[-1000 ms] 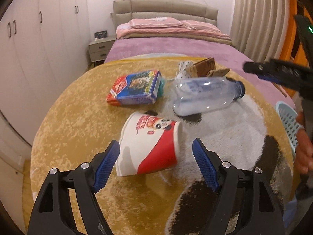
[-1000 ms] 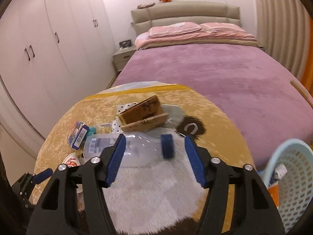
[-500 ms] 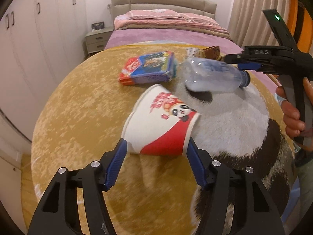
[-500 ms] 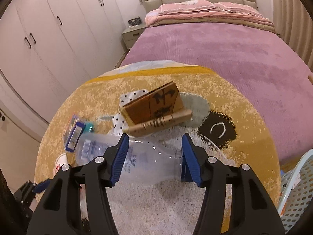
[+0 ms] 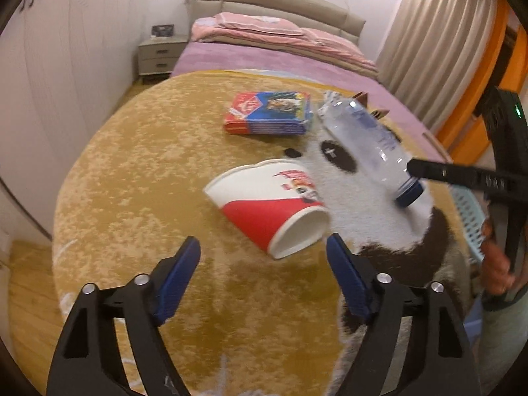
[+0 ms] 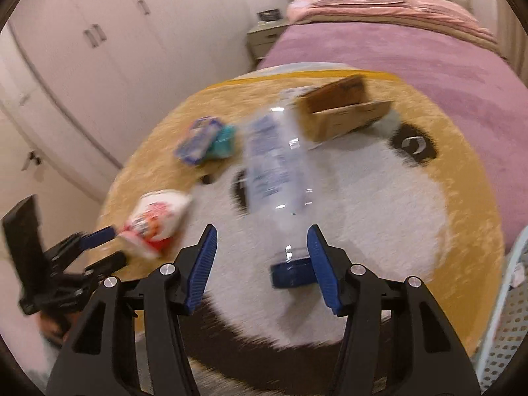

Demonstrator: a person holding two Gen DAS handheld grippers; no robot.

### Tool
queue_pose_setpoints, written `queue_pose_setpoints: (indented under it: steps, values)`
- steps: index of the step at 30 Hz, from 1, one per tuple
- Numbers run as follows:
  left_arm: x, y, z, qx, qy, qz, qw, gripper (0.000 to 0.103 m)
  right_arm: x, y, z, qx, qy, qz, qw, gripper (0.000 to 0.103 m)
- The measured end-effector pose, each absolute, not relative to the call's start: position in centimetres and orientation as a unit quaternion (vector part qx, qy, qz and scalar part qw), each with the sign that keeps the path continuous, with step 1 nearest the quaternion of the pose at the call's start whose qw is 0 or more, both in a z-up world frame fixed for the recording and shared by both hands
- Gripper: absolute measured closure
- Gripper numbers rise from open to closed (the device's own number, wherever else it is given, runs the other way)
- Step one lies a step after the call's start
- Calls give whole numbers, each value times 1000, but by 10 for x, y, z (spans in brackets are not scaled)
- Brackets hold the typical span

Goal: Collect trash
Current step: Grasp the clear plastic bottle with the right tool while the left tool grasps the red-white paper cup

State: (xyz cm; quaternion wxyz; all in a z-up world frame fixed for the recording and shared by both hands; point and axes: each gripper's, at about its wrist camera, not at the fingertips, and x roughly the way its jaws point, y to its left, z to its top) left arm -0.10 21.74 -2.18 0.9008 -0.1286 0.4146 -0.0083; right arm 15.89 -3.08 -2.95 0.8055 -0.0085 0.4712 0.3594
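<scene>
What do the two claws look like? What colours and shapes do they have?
Both look alike. The left claw has black plastic arms with triangle-shaped holes, shiny silver bolts, and ribbed blue pads on its fingertips. The right claw matches it. Seen from the left camera, its black handle carries a small green light.

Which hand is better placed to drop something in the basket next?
Right. The bottle sits inside the right gripper, cap against one pad, and the basket is beside it. The left gripper has just opened its jaws, the cup lying loose ahead.
</scene>
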Motion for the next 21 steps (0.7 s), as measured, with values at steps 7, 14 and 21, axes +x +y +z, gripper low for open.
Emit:
queue_pose_setpoints:
  steps: [7, 14, 21]
  values:
    - [26, 205, -31, -152, 427, 17, 891, 22, 147, -15, -20, -51, 399, 294, 867, 27]
    - [43, 191, -42, -130, 421, 74, 895, 22, 162, 5, -47, -72, 379, 269, 883, 24]
    - [37, 195, -42, -139, 400, 85, 902, 27, 175, 6, -53, -64, 385, 260, 883, 24]
